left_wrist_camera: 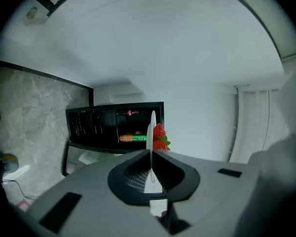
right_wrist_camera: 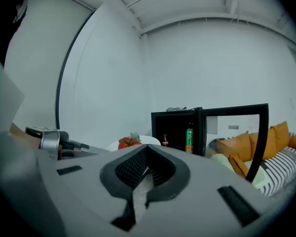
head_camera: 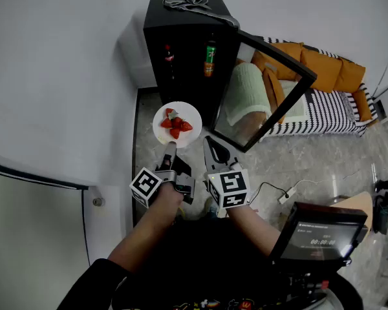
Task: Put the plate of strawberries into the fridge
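The plate (head_camera: 189,115) with its strawberries (head_camera: 175,126) hangs in the air just in front of the open fridge (head_camera: 181,24), not yet inside. We hold it by its near rim alone, the left hand-held gripper (head_camera: 171,149) clamped on that edge. In the left gripper view the plate (left_wrist_camera: 152,127) shows edge-on between the closed jaws, with the berries (left_wrist_camera: 159,136) to one side.

A rim pinch gives little leverage, so we judge the main care is to carry the plate level and slowly, or the berries may roll off. Inside the fridge stand a red-capped bottle (head_camera: 169,53) and a green can (head_camera: 209,58). We should choose a shelf spot clear of both and set the plate fully down before letting go.

The glass door (head_camera: 278,55) stands swung out to our right, so we should approach straight in. The right hand-held gripper (head_camera: 211,146) is pressed together on nothing, free to steady the door.
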Demonstrator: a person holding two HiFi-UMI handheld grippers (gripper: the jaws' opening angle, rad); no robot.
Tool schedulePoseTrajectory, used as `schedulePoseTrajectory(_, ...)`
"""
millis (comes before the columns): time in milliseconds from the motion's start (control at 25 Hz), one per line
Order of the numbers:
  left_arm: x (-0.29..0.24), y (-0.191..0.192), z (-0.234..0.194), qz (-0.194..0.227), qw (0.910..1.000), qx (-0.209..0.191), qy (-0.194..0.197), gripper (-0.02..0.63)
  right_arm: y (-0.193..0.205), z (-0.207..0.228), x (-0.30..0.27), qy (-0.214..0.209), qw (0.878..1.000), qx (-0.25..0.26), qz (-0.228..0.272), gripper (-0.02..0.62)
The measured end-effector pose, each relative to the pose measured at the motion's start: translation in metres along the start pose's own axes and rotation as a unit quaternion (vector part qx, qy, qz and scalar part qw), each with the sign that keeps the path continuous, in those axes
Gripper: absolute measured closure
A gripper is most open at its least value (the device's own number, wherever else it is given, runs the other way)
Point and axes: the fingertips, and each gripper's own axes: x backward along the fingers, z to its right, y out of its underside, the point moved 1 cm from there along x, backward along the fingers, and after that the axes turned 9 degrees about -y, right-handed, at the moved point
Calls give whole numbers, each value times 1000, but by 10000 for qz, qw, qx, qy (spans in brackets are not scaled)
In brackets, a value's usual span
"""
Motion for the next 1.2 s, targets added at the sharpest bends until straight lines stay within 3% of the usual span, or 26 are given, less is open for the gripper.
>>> schedulePoseTrajectory(280,-7,19,-7,-5,9999,-83,58,589,13,10,6,-90,9998,161,-13,591)
schedulePoseTrajectory(800,-43,74,-8,295,9995,-84,-71,589,14,77,22,-268,9995,164,64,591)
schedulePoseTrajectory(1200,-59,70,-17,487,9987,-64,-111,589,23,90,13,-458,9988,164,0,591)
